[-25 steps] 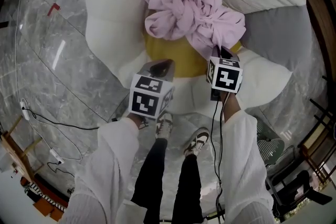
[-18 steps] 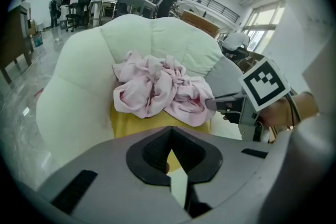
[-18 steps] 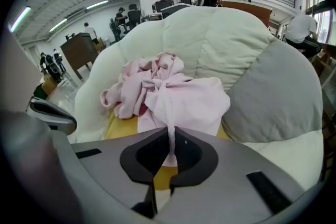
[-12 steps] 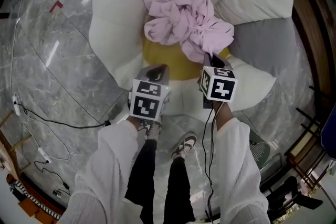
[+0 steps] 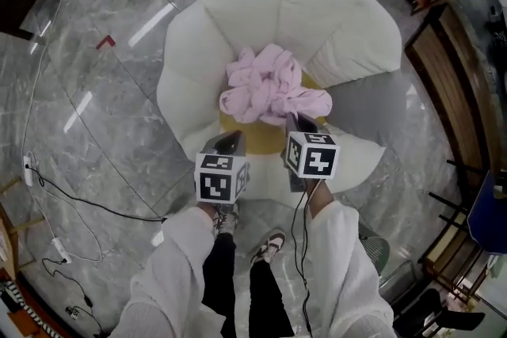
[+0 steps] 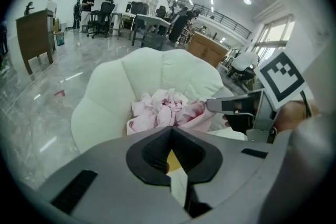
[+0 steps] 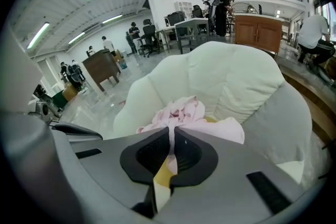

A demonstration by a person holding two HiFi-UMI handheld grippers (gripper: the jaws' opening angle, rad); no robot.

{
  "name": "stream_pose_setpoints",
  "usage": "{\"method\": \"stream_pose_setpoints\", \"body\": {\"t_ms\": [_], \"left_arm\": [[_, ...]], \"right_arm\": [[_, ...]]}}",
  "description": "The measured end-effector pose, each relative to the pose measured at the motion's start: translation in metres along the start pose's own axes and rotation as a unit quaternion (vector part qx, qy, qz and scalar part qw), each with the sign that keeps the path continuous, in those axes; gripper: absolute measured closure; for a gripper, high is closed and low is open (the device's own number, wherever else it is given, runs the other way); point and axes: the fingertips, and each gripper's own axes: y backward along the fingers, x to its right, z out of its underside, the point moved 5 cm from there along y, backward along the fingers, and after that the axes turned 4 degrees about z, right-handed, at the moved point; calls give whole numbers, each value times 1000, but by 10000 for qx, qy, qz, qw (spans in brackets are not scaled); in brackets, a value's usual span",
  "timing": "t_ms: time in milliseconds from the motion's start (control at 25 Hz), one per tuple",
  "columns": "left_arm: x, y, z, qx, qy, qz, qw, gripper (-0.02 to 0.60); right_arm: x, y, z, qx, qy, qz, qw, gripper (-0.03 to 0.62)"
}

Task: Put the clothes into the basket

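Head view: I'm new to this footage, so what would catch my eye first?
A crumpled pink garment lies heaped on the yellow centre of a white petal-shaped cushion seat. The right gripper is shut on a fold at its near edge. The left gripper, shut and empty, is beside it.

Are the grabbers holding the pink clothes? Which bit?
The right hand-held gripper pinches a fold at the near edge of the pink clothes. The left hand-held gripper is shut and holds nothing.
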Motion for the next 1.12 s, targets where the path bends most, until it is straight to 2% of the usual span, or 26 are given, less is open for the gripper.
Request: {"method": "stream_pose_setpoints", "body": {"t_ms": [160,360,560,800,960,1120], "left_arm": [[8,30,-11,122,129,-92,9998,577],[16,74,-13,96,267,-168,9995,577],[47,125,-7,10,241,-68,9997,577],[76,171,-7,30,388,-214,9990,577],[103,197,-5,-121,335,-33,9994,577],[137,217,-9,-264,73,232,9994,577]], "right_arm": [[-18,38,-15,17,-138,-140,9998,565],[-36,89,-16,57,-978,-256,9949,565],[-38,158,-8,118,-1412,-256,9896,565],[-39,240,-3,343,-1787,-187,9831,565],[-44,281,2,416,-1862,-113,9816,565],[-44,317,4,490,-1889,-31,9808,565]]}}
